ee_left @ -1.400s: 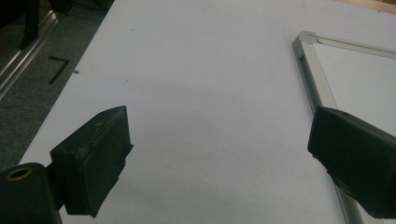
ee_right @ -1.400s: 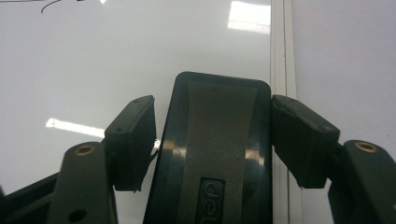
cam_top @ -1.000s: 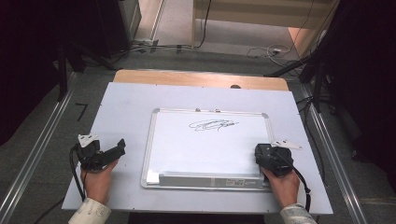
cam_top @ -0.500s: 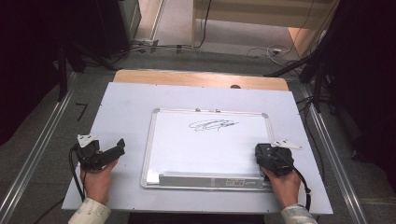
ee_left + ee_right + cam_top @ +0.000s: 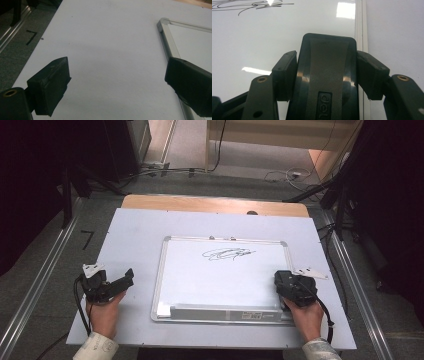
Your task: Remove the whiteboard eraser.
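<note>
A pale tabletop [image 5: 130, 235] is seen above grey carpet. A black eraser [image 5: 325, 77], glossy with a raised logo, is clamped in the right claw [image 5: 286, 281], over the whiteboard [image 5: 220, 280] edge. The left claw [image 5: 125, 282] is spread wide, holding nothing.

Left gripper [image 5: 117, 82] gapes above white table [image 5: 107, 45], beside whiteboard frame [image 5: 168, 40]

Both grippers, left gripper [image 5: 131, 276] and right gripper [image 5: 281, 279], are matte black with brass-ringed screws (trailing black cables), and the person's cuffs are white.
</note>
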A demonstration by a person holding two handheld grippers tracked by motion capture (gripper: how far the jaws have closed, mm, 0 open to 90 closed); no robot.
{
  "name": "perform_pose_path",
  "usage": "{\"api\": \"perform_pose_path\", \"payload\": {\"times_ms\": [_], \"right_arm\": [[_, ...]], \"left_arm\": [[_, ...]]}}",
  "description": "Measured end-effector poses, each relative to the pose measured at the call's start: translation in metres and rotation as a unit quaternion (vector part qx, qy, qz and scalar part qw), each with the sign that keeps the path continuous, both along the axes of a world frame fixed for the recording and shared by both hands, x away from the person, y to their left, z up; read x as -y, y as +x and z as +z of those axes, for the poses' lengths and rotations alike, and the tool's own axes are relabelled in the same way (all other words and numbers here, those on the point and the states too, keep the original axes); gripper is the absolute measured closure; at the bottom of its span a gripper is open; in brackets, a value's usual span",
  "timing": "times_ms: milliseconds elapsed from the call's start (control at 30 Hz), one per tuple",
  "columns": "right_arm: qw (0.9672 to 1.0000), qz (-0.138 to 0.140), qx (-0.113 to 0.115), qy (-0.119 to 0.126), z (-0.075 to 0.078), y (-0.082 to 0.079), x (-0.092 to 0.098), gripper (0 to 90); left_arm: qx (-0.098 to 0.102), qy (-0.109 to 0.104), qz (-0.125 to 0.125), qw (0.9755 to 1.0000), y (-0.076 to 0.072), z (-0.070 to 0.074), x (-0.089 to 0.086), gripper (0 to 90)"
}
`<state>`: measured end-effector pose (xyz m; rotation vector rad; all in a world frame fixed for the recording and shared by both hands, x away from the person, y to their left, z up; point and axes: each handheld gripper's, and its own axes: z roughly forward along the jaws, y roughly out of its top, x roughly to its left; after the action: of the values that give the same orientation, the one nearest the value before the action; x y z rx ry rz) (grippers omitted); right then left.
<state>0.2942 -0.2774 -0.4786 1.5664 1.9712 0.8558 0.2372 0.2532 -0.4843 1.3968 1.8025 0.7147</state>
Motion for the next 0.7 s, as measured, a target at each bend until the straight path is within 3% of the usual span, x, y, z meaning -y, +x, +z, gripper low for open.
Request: {"api": "perform_pose_path", "payload": {"times_ms": [333,700], "right_arm": [[0.9996,0.018,0.005,0.020,0.009,0.013,-0.005,35.5],[0.9992,0.034,0.004,0.021,0.015,0.023,-0.015,35.5]], "left_arm": [[-0.001,0.001,0.001,1.0000,0.000,0.000,0.000,6.3],[0.000,0.001,0.001,1.0000,0.000,0.000,0.000,6.3]]}}
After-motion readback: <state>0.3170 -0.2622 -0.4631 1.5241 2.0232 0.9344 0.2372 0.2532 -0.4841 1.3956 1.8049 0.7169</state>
